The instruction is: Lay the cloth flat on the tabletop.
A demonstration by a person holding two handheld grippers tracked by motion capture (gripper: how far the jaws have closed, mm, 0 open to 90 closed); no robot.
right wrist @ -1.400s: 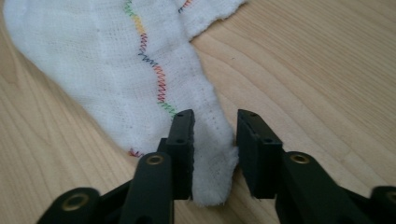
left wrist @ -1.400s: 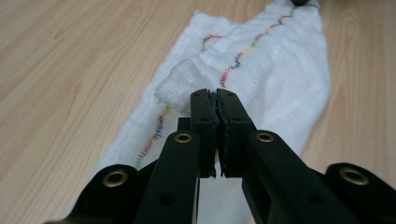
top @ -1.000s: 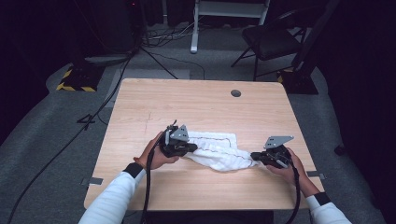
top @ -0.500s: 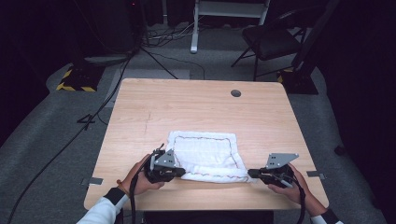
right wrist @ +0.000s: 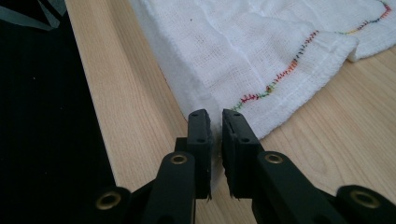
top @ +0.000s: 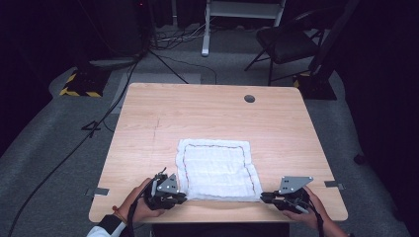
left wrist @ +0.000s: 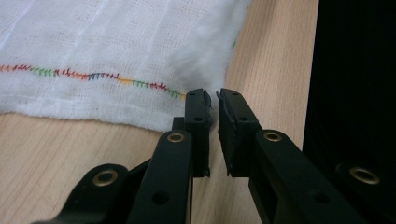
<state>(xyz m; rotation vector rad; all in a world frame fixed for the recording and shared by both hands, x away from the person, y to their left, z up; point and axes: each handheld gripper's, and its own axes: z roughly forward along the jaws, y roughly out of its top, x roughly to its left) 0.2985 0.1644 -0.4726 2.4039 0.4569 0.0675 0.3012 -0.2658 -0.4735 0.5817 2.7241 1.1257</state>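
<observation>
White cloth (top: 216,169) lies flat on the surface (top: 148,123). My left claw (left wrist: 212,94) and right claw (right wrist: 215,114) just cracked open at its near corners, a narrow gap, no longer pinching it.

Bare table (top: 207,113) lies open beyond the white cloth (top: 215,168), which spreads between both tools.

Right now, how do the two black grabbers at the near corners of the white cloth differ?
The left gripper sits at the white cloth's near left corner, the right gripper at its near right corner. In its own view the left gripper has fluffy cloth bunched at its tips; the right gripper meets a flat corner. Both have just been opening, with a narrow gap.
</observation>
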